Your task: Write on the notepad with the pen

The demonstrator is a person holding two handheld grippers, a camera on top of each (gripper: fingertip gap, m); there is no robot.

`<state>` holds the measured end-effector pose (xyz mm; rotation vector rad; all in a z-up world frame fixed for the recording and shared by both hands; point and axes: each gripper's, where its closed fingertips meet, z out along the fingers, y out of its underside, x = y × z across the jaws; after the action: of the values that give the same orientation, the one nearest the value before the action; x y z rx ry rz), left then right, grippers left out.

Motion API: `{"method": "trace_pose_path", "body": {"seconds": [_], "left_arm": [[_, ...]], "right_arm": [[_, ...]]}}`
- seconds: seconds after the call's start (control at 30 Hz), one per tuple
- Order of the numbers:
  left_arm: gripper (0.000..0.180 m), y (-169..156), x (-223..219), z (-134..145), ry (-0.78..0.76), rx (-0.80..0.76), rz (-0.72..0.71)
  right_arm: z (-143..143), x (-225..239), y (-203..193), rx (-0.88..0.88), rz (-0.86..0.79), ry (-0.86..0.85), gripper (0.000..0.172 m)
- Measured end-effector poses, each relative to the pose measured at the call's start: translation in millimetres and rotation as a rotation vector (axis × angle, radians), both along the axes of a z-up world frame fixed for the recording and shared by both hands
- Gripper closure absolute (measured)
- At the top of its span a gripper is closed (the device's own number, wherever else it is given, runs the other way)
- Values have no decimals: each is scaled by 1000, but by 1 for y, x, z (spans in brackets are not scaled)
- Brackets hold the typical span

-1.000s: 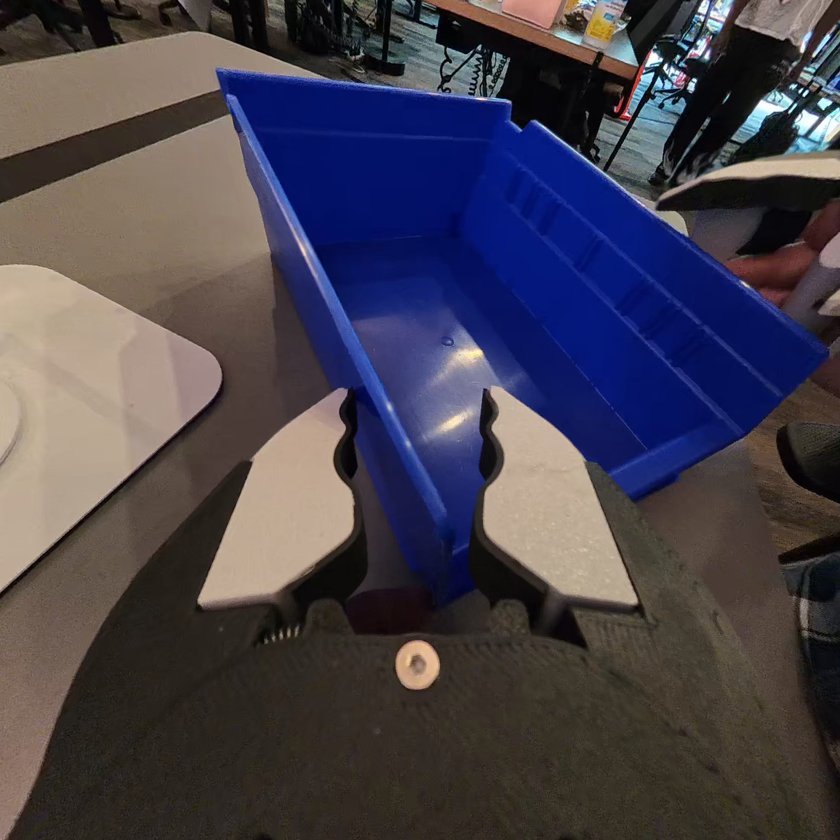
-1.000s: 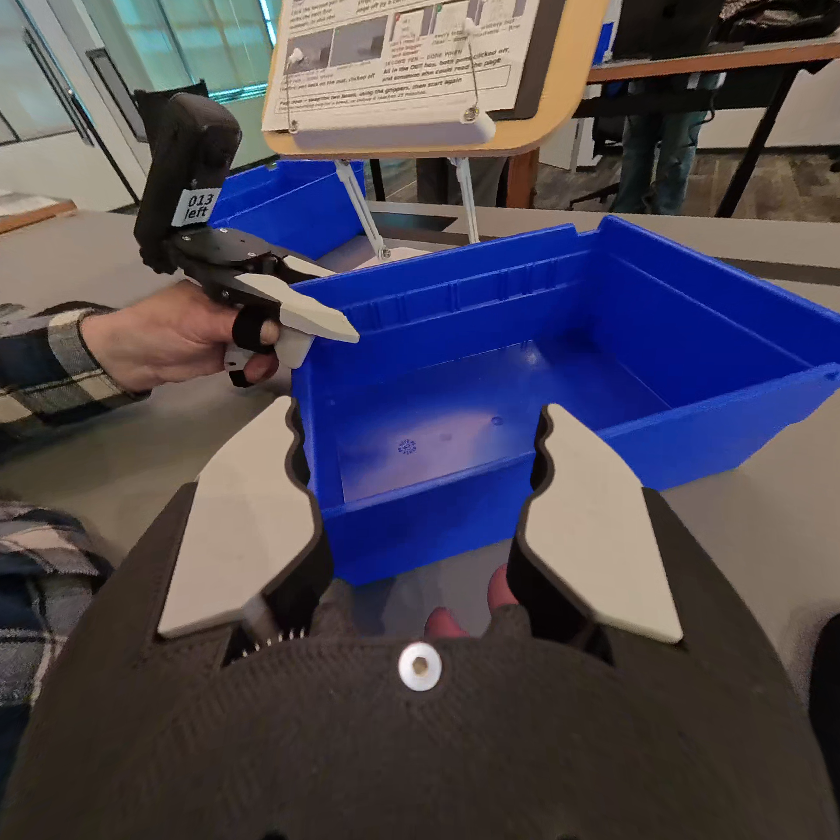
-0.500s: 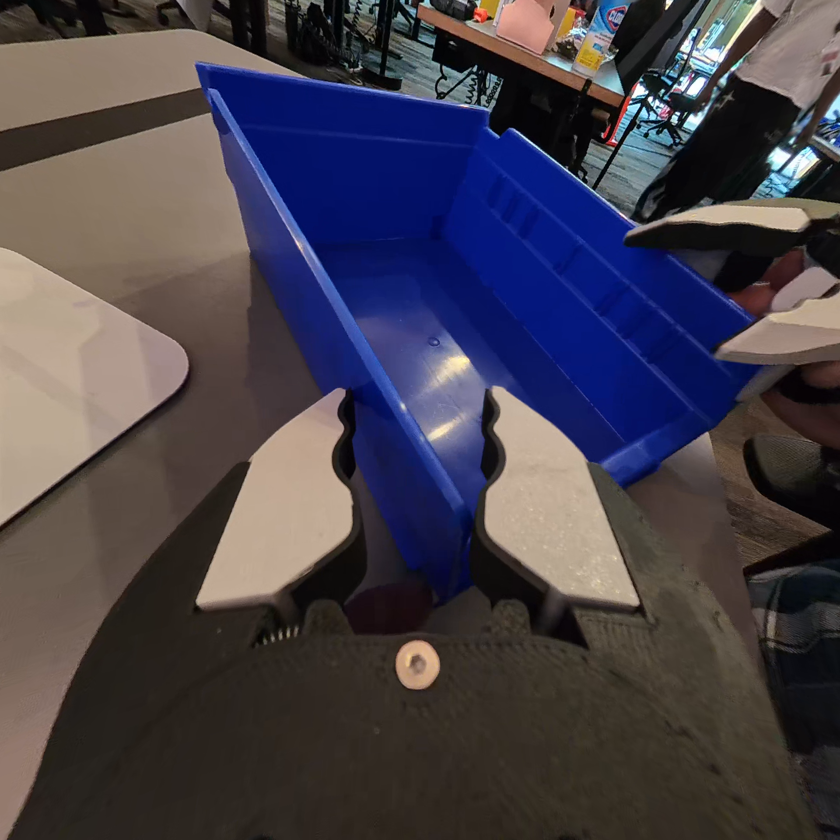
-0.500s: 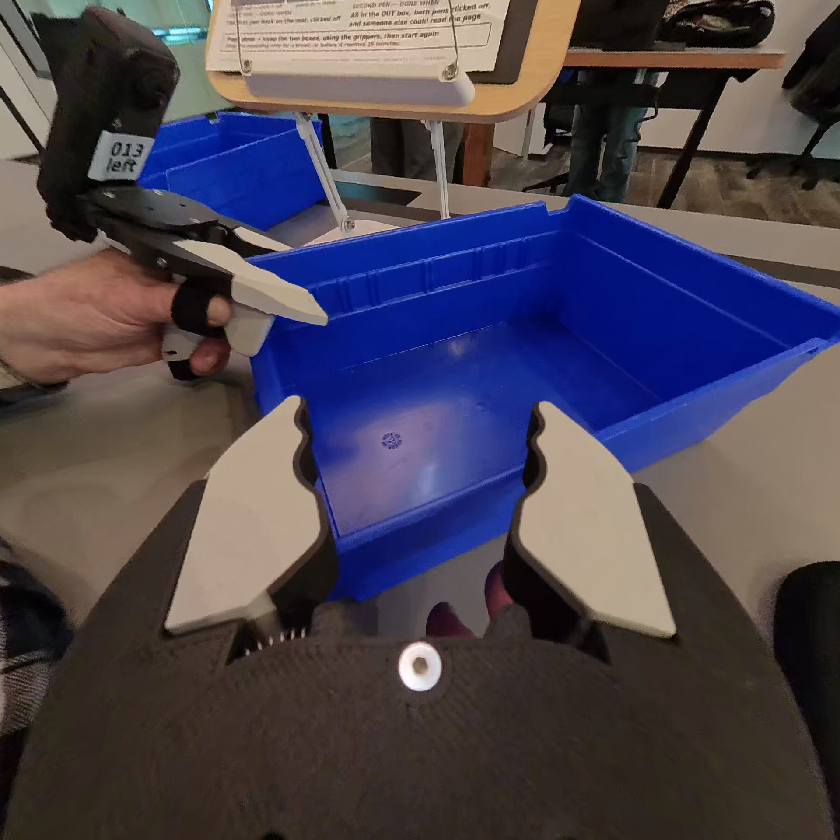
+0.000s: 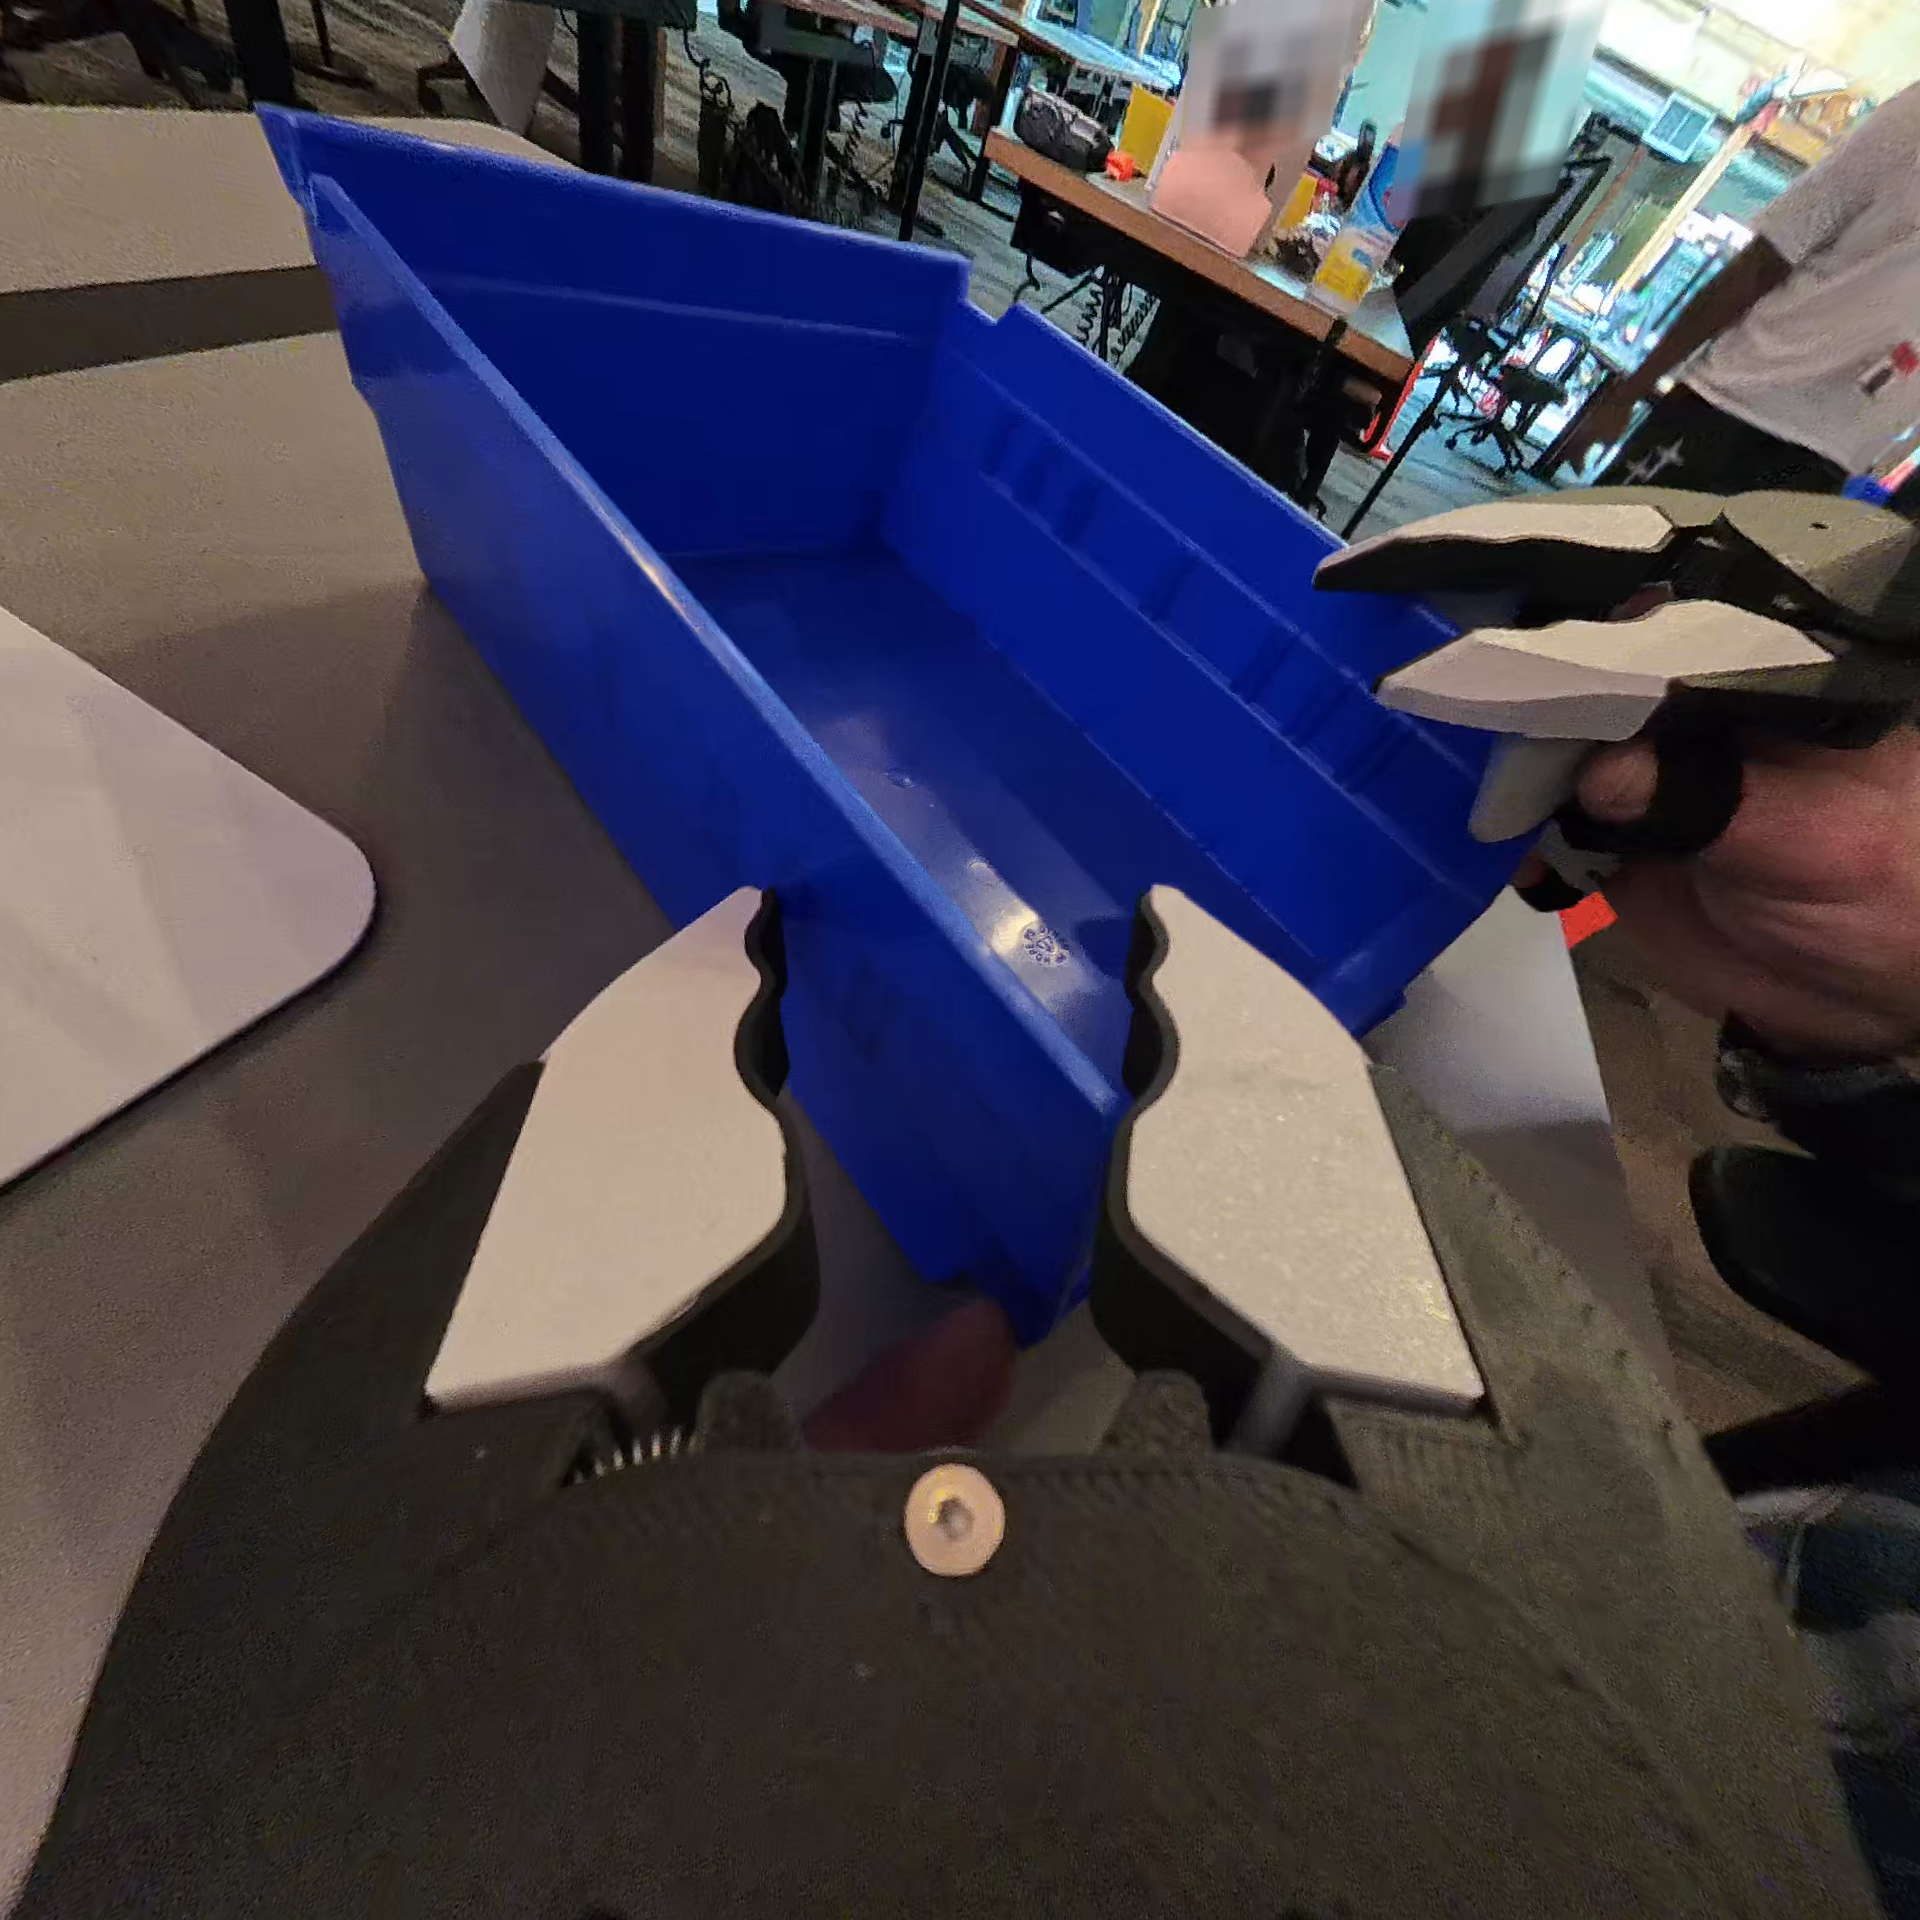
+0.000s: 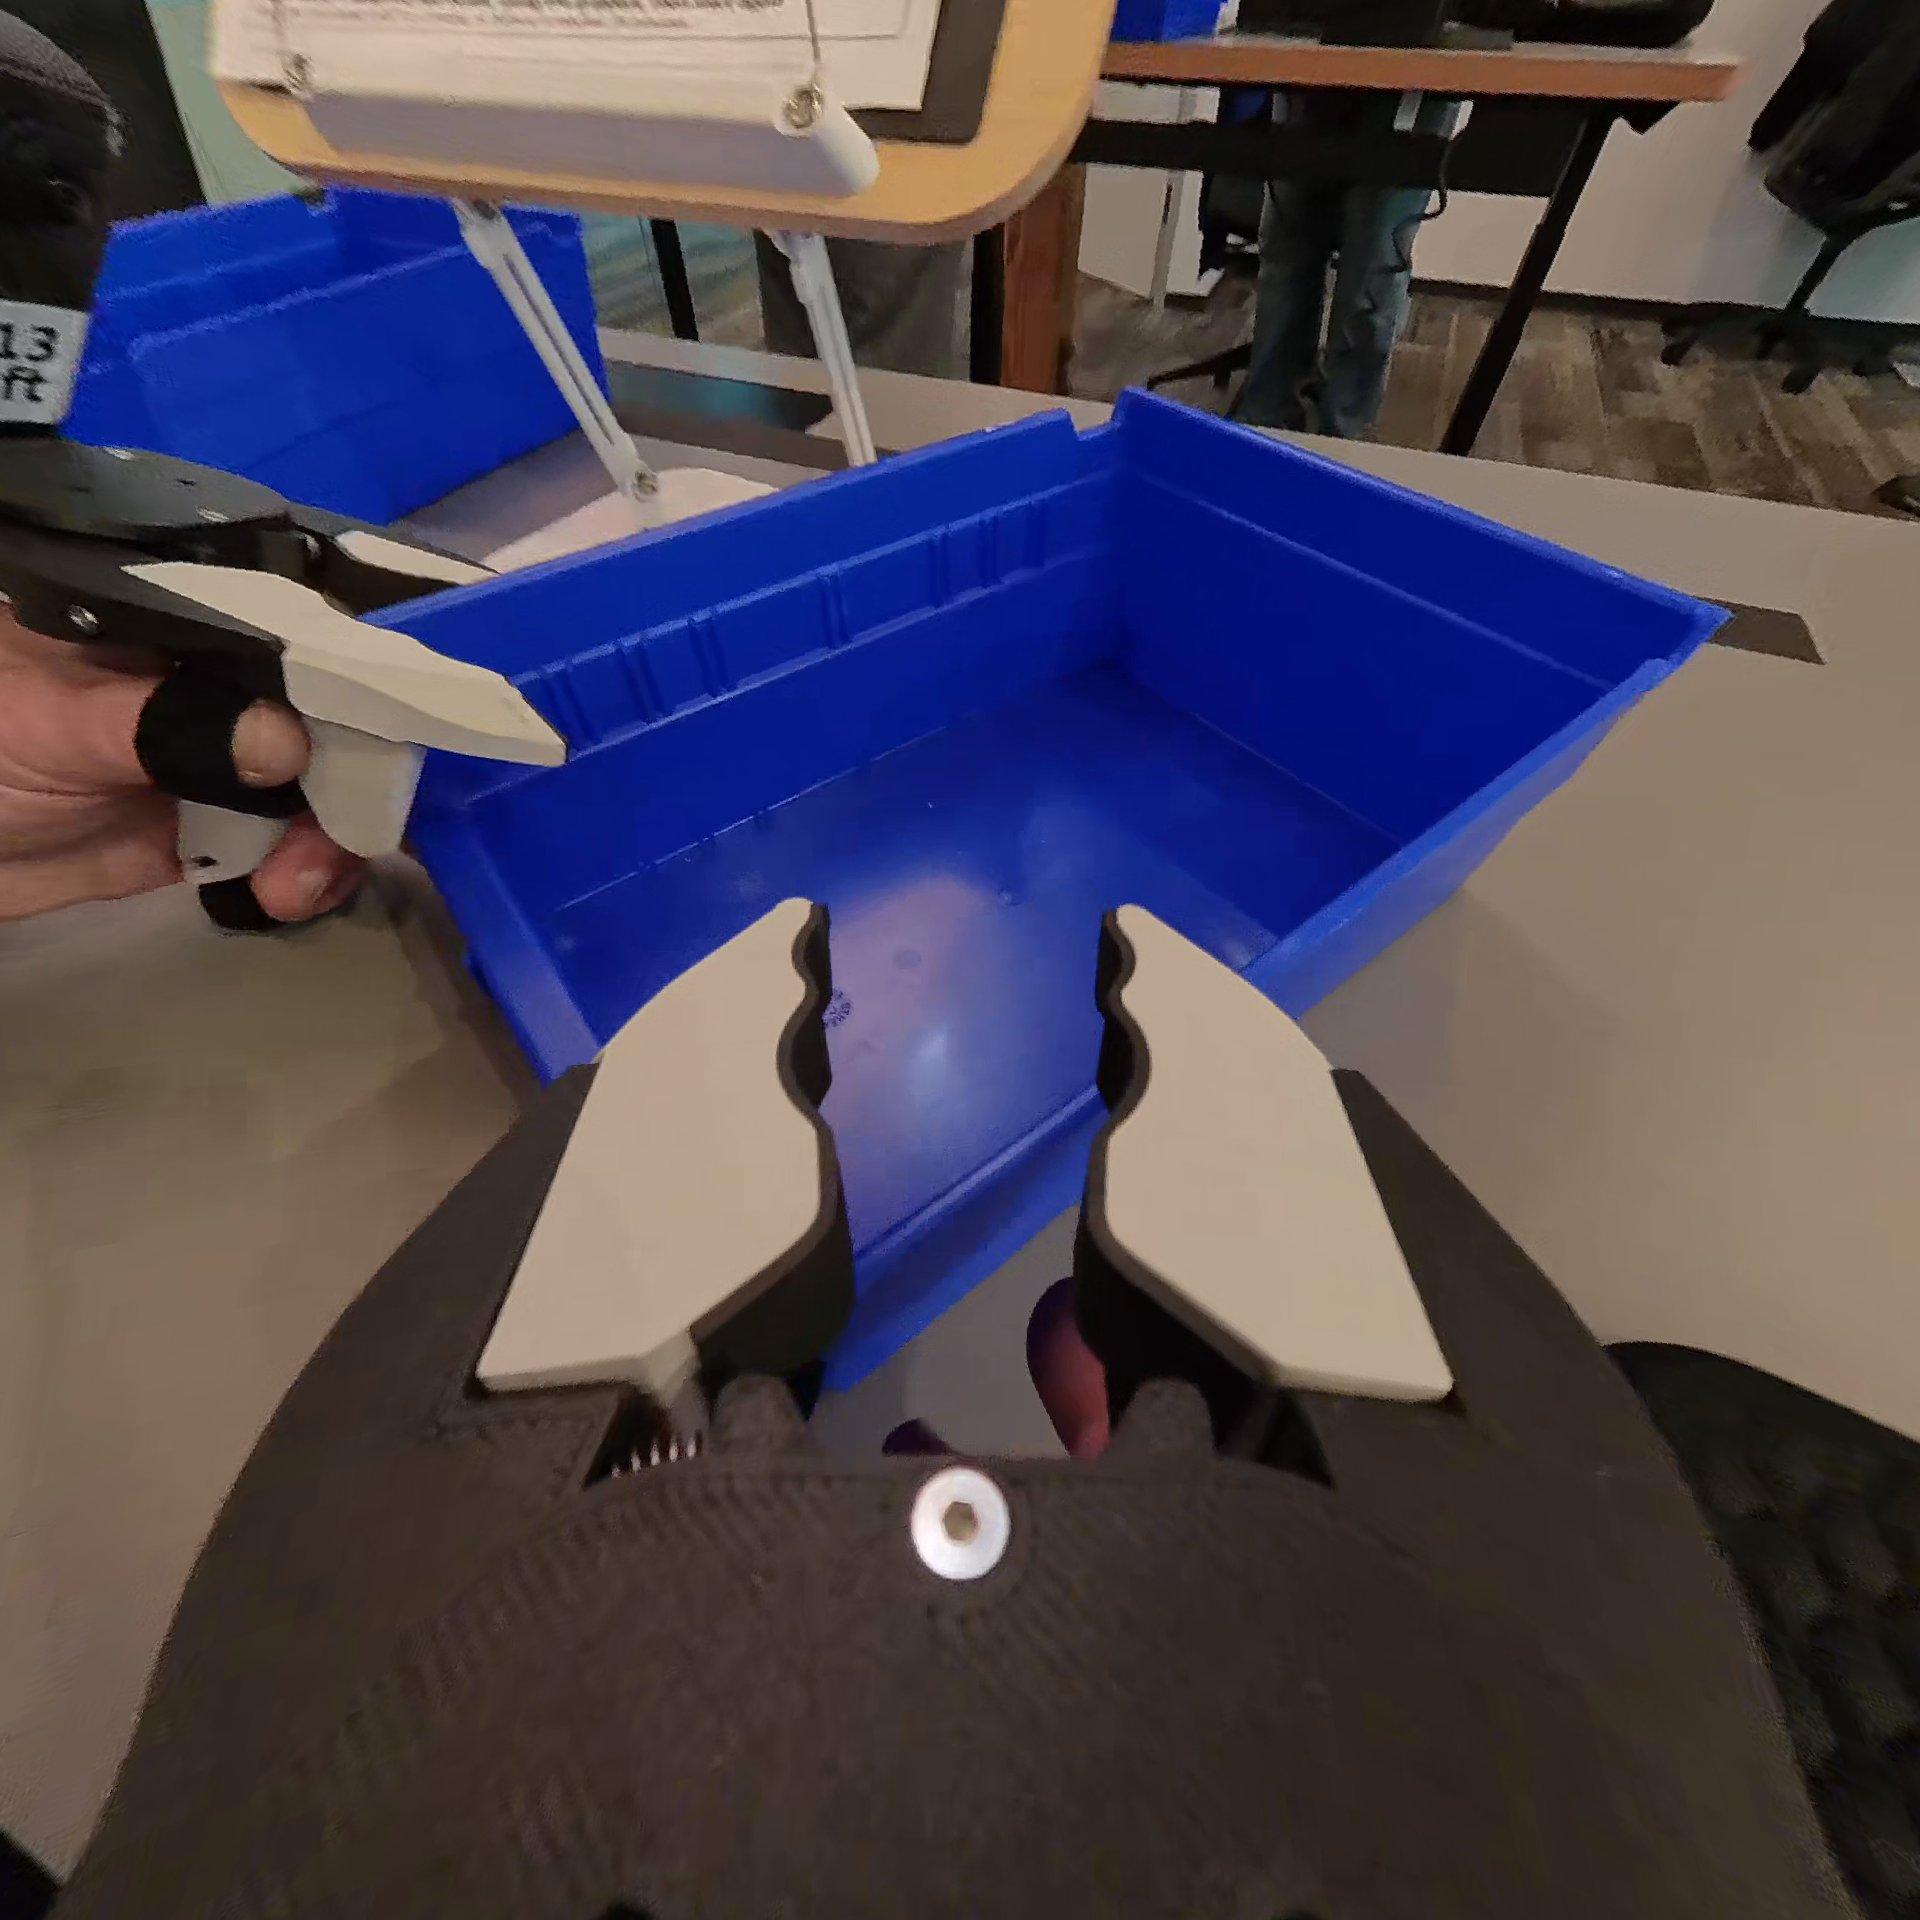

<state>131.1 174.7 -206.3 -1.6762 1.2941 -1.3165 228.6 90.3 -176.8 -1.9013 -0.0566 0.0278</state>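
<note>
Both the left gripper (image 5: 951,940) and right gripper (image 6: 961,945) are hovering released and empty around the bare blue bin (image 6: 1039,831), suggesting pen and notepad, unseen here, need locating next.

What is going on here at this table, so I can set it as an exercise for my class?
A person is working with two grippers around an empty blue bin on a grey table. The left hand-held gripper is open, its fingers straddling one side wall of the bin without visibly clamping it. The right hand-held gripper is open over the bin's near edge and holds nothing. A second blue bin and a document stand sit behind. No pen or notepad shows.
</note>
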Motion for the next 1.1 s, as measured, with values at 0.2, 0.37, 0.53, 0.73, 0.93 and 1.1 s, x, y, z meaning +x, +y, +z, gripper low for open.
{"method": "trace_pose_path", "body": {"seconds": [0.2, 0.37, 0.53, 0.73, 0.93, 1.1], "left_arm": [[116, 11, 24, 1, -22, -26, 51], [115, 21, 41, 1, -34, -51, 97], [113, 30, 60, 3, -57, -87, 139], [109, 32, 87, 5, -86, -121, 168], [106, 37, 111, 7, -125, -167, 207], [104, 42, 133, 9, -144, -202, 223]], "right_arm": [[-4, 34, 18, -95, -25, -49, 133], [-7, 61, 35, -174, -24, -91, 139], [-9, 87, 52, -229, -8, -123, 143], [-12, 122, 67, -281, 22, -187, 147], [-13, 150, 82, -288, 85, -211, 147], [-12, 174, 94, -271, 138, -197, 147]]}}
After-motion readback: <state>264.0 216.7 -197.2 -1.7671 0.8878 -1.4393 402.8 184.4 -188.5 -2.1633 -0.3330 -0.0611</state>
